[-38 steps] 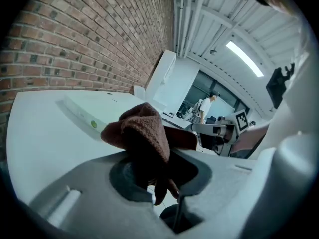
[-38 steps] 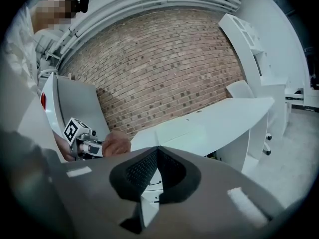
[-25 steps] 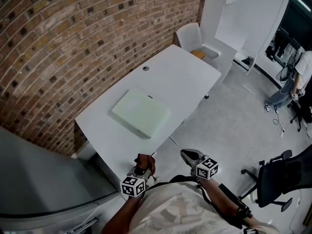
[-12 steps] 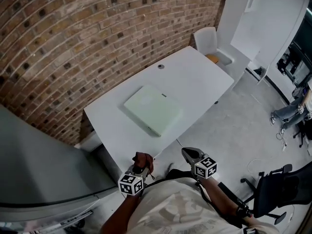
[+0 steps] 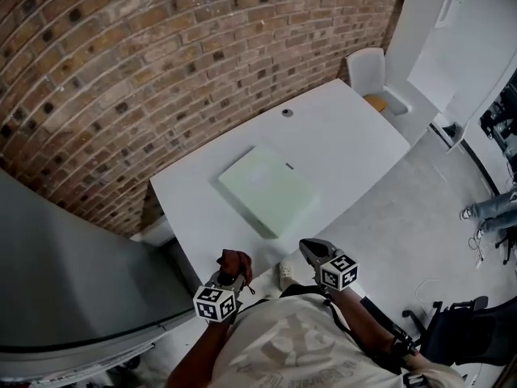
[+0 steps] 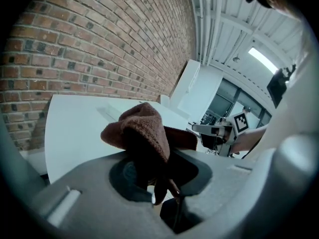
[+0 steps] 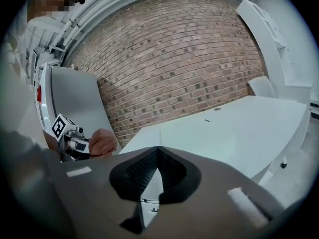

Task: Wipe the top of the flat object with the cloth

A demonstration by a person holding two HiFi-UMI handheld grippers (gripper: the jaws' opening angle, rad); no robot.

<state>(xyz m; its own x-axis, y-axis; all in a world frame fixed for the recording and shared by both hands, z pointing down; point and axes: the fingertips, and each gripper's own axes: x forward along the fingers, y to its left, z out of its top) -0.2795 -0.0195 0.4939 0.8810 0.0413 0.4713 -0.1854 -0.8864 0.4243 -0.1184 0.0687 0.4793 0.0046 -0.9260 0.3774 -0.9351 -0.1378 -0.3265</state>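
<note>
The jaws of the left gripper [image 5: 229,277] are being pressed shut on a bunched brown cloth [image 6: 142,128], which is being carried just short of the near edge of the white table [image 5: 355,140]. Further right and ahead, the pale green flat object [image 5: 269,191] is lying on the table close to that edge, well apart from the cloth, and its top is not being touched by anything. To the right, the jaws of the right gripper [image 5: 312,250] are being held fully together with nothing between them, and this gripper too is being held off the table. The approach is judged to be the step in hand, and no wiping is being done yet. For the next move, the cloth is to be brought forward over the table edge and lowered onto the top of the object, so that cloth rather than jaw tips is being pressed against it before any stroke is begun.
</note>
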